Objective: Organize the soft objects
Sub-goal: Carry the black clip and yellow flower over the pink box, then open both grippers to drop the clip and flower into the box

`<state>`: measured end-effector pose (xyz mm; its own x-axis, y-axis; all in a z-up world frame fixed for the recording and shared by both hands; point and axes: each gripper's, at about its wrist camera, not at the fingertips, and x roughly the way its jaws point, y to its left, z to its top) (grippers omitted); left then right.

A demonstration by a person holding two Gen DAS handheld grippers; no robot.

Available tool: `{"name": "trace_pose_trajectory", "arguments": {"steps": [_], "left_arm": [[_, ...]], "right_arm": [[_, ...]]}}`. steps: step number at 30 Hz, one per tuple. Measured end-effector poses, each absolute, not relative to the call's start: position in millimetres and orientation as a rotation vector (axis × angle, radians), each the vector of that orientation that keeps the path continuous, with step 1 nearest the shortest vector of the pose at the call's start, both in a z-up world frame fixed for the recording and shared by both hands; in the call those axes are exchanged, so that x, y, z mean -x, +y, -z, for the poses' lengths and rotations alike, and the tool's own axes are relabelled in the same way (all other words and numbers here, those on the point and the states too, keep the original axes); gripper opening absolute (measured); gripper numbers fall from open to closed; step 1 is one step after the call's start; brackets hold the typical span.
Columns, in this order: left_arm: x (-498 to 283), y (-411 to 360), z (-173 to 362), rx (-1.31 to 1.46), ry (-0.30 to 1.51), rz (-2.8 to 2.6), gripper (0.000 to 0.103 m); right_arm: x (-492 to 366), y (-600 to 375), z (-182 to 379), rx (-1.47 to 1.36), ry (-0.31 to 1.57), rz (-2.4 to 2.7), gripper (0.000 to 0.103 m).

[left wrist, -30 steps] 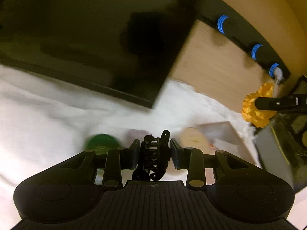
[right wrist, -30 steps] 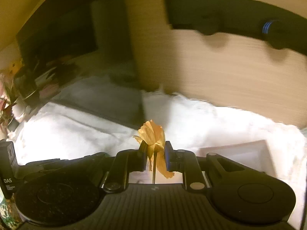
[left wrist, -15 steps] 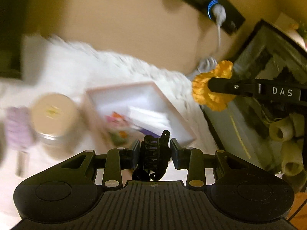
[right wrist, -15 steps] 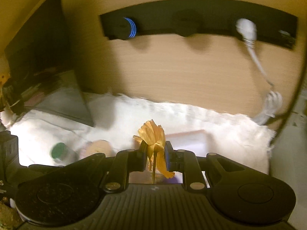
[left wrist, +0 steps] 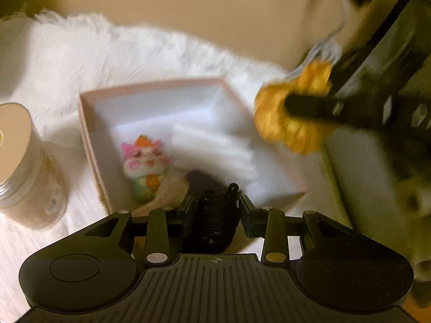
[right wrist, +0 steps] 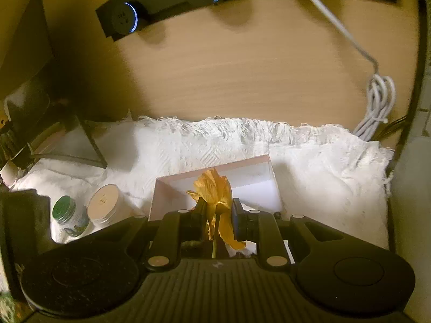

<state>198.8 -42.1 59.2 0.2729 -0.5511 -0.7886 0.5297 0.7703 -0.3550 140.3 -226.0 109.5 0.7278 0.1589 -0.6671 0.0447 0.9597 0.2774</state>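
My left gripper [left wrist: 215, 207] is shut on a black claw hair clip [left wrist: 214, 220] and hovers over the near edge of an open pale pink box [left wrist: 89, 132]. Inside the box lie a pink cartoon soft toy [left wrist: 145, 164] and a stack of white pads [left wrist: 212, 153]. My right gripper [right wrist: 216, 212] is shut on a yellow scrunchie [right wrist: 215, 188] and holds it above the same box [right wrist: 167, 185]. In the left wrist view the scrunchie [left wrist: 280, 123] hangs over the box's right side.
The box sits on a white fringed cloth [right wrist: 309, 161]. A round beige jar [left wrist: 24, 167] and a green-lidded jar [right wrist: 66, 215] stand left of it. A black power strip [right wrist: 167, 8] and white cable [right wrist: 377, 102] lie on the wooden desk behind. Dark clutter fills the right [left wrist: 390, 107].
Both grippers have swung from the dark panel on the left across to the pink box and come lower over it. Each still holds its item.
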Motion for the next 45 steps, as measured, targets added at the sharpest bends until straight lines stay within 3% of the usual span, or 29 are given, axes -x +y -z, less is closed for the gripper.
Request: {"name": "trace_pose_trajectory", "arguments": {"steps": [6,9,14,18,45], "left_arm": [[-205,-64,-52,-0.181,1.024,0.664,0.042],[-205,-72,-49,-0.247,0.983,0.662,0.053],[-214,-77,-45,-0.244,0.974,0.672,0.057],[-210,-77,-44,-0.231,0.953,0.711,0.068],[-171,-16,-93,0.003,0.726,0.69,0.064]], "right_arm": [[-168,-221,-84,-0.232,0.783,-0.059,0.018],[-181,-222,-69,-0.245,0.822,-0.061,0.018],[-195,-226,-51,-0.264,0.866,-0.045,0.018],[-197,-227,-45,-0.276,0.886,-0.039,0.018],[-191,-231,-70,-0.344,0.781,-0.095,0.021]]}}
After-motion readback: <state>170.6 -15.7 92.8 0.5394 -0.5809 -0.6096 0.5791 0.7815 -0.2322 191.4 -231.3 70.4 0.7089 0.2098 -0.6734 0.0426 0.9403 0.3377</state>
